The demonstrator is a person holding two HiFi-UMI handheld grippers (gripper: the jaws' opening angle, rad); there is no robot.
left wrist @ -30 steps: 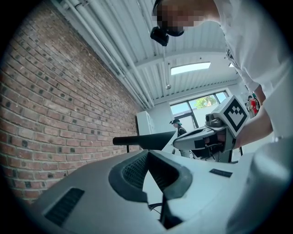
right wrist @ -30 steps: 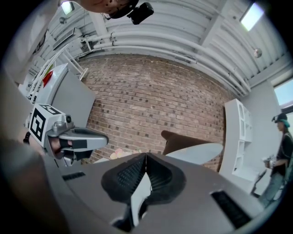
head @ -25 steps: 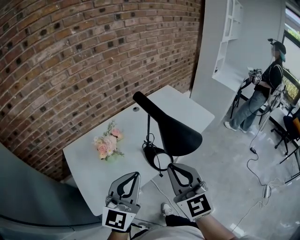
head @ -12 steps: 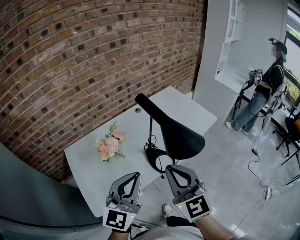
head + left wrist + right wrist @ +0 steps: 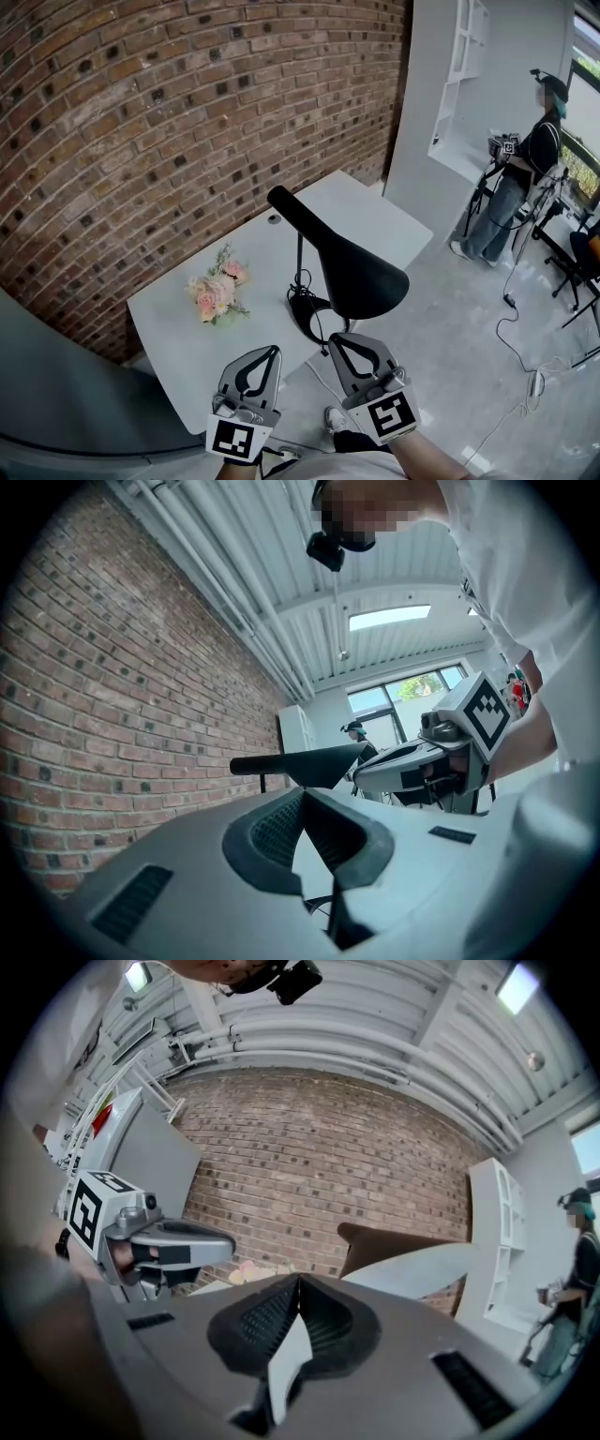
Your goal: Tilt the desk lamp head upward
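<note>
- Brick wall [image 5: 141, 122] backs a white table [image 5: 178, 347] in the head view. The black desk lamp [image 5: 356, 267] stands near the table's front edge. Its cone-shaped head points down toward 5 o'clock, over the round base [image 5: 314, 314]. Flowers [image 5: 214, 286] lie at 9 o'clock from the base. A person [image 5: 525, 178] stands well apart at 2 o'clock.
- Head view, tools: the left gripper [image 5: 272, 351] and right gripper [image 5: 336, 337] sit at 6 o'clock from the lamp. The right tip is just under the head's rim; contact cannot be confirmed.
- Left gripper view: jaws pressed together, nothing between them. The lamp head lies at 12 o'clock above the tips, apart from them.
- Right gripper view: jaws pressed together, empty. The head's pale underside lies at 1 o'clock, near.
- Hazard: joined jaws can only push, not hold. A push on the smooth rim may slip off.
- Hazard: a stiff joint would pass the push to the base, which could skid or tip near the table edge.
- Hazard: the cord [image 5: 298, 279] at the base may snag.
</note>
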